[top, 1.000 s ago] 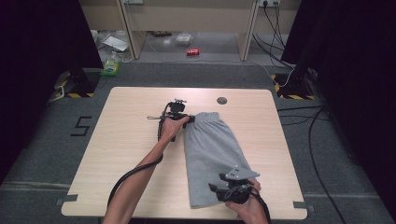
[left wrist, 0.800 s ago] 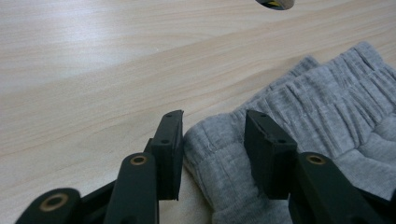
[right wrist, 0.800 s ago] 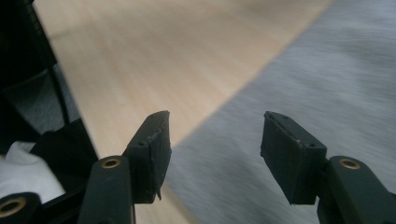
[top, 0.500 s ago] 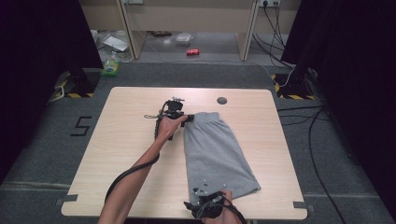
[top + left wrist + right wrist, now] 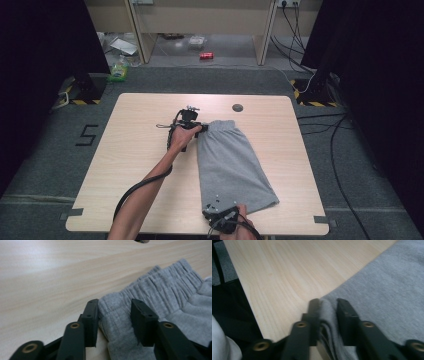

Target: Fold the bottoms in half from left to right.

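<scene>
On the light wooden table (image 5: 140, 165) a pair of grey sweat shorts (image 5: 232, 165) lies flat, folded lengthwise, waistband at the far end and leg hems toward me. My left gripper (image 5: 194, 129) sits at the waistband's left corner; its jaws have just been closing, and in the left gripper view the elastic waistband (image 5: 155, 287) corner is bunched between them, the left pad against the cloth, though I cannot tell whether the right pad presses yet. My right gripper (image 5: 220, 216) is at the near-left hem corner; its jaws have just been closing too, and they pinch a fold of the hem (image 5: 328, 315).

I judge the step to be securing both corners of one long edge before lifting or folding. To do it well I would finish the left pinch fully, catch every layer, then raise both hands together so the edge stays taut.

From the high view I get the garment's whole layout. Each gripper view gives me instead the ribbed gathers and stacked cloth layers between the jaws.
</scene>
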A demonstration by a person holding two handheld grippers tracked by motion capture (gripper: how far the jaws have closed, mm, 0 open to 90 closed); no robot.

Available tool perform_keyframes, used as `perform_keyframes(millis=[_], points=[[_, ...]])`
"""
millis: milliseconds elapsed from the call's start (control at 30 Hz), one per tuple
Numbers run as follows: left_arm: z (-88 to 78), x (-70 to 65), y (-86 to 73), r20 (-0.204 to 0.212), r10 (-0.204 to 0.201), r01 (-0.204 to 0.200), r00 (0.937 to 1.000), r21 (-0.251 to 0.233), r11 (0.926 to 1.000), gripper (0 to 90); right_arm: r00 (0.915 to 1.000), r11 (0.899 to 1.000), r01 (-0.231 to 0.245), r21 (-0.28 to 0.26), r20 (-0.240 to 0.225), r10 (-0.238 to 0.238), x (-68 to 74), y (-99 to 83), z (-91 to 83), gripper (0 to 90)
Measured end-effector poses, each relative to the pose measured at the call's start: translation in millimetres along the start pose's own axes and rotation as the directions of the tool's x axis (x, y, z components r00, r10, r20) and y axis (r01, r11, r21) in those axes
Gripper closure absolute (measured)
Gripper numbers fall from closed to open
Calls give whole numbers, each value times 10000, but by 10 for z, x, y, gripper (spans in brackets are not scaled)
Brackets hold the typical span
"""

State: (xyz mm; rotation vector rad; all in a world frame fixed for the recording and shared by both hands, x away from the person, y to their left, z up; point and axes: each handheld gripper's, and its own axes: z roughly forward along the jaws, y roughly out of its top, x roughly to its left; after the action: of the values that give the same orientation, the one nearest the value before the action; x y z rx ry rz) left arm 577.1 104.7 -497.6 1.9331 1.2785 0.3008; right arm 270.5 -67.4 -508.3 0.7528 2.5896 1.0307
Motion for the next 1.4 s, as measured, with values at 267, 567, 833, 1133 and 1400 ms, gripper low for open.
perform_keyframes(millis=[267, 567, 833, 1133, 1400], points=[[2, -10, 18, -256, 617, -624, 9978, -265, 9977, 711, 9980, 9999, 130, -70, -611, -135, 36, 110, 80, 823], [-108, 98, -7, -390, 1197, -1205, 9920, -184, 9925, 748, 9871, 9981, 388, -479, -1532, -457, 242, 415, 291, 825], [-283, 295, -48, -499, 1250, -1254, 9909, -36, 9921, 750, 9761, 9960, 459, -766, -2087, -610, 425, 647, 470, 825], [-335, 408, -107, -260, 646, -653, 9976, -238, 9976, 615, 9665, 9933, -207, -1141, -2563, -93, 425, 714, 530, 626], [-413, 439, -104, -104, 180, -184, 9998, -386, 9991, 492, 9872, 9810, -547, -1861, -1574, 252, 14, 768, 260, 524]])
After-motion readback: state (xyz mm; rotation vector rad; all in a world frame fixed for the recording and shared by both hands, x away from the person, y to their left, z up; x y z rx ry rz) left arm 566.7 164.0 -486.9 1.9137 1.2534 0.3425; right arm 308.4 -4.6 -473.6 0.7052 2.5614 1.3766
